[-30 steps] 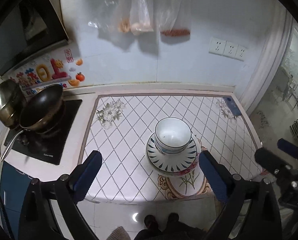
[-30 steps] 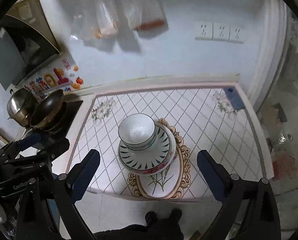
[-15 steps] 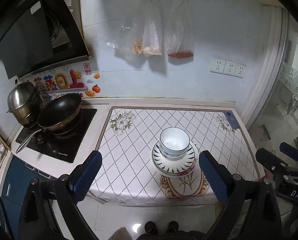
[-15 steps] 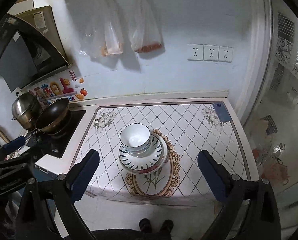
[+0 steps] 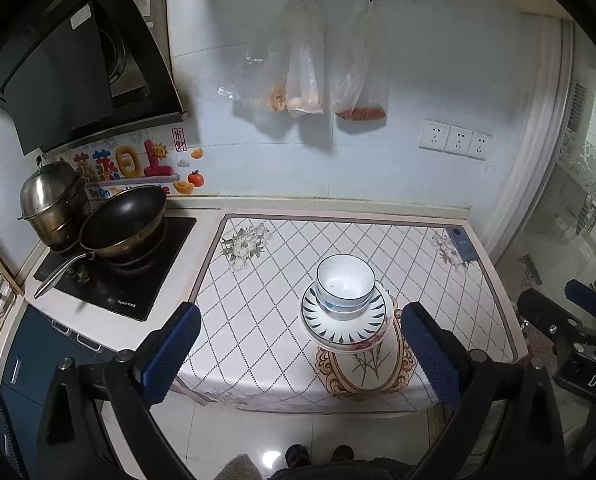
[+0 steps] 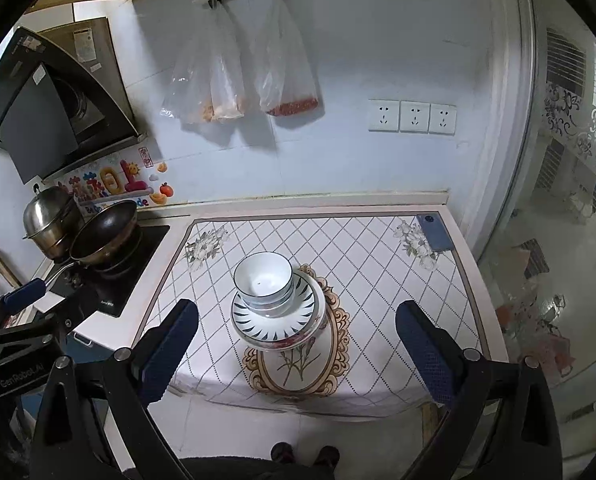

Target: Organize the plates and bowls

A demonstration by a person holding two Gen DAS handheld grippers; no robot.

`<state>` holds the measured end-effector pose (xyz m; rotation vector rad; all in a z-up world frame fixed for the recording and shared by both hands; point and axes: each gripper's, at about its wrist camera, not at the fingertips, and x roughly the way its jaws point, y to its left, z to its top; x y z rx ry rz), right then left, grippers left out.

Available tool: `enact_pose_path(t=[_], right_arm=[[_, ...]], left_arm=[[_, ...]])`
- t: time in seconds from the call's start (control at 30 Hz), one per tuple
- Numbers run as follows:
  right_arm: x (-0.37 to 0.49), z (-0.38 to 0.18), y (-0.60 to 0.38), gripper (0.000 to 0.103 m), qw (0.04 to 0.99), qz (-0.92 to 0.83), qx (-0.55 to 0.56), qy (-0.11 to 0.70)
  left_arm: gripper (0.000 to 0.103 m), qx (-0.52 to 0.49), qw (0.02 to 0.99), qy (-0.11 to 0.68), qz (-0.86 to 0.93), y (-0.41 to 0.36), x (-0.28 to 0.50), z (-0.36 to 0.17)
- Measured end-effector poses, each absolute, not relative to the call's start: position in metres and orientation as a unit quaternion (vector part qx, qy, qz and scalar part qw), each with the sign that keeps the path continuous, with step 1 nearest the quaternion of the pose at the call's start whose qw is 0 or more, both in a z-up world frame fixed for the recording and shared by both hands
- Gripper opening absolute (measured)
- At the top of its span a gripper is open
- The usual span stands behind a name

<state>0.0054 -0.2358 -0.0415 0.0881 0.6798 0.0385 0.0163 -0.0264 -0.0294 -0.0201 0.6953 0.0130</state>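
both the left gripper (image 5: 301, 351) and the right gripper (image 6: 297, 346) hung well back with jaws spread and empty, the nested bowls (image 5: 344, 287) on stacked plates (image 5: 343, 322) ahead between them, near the tabletop (image 5: 258, 328) edge, so i judged a clumsy nudge could topple it.

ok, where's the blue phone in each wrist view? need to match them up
Left wrist: the phone lies at the counter's far right corner, right of the stacked bowls.
Right wrist: the phone is at the same far right corner, upper right of the bowls.
Shared landmark: the three wall sockets above it.
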Motion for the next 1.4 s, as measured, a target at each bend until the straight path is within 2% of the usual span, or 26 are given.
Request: enact_pose_path(t=[1.4], right_arm=[[0.0055,-0.0415,-0.2403,0.102,0.942,0.008,0.033,0.334]], left_arm=[[0.103,-0.007,0.938,0.347,-0.002,-0.0250,0.0163,-0.0320]])
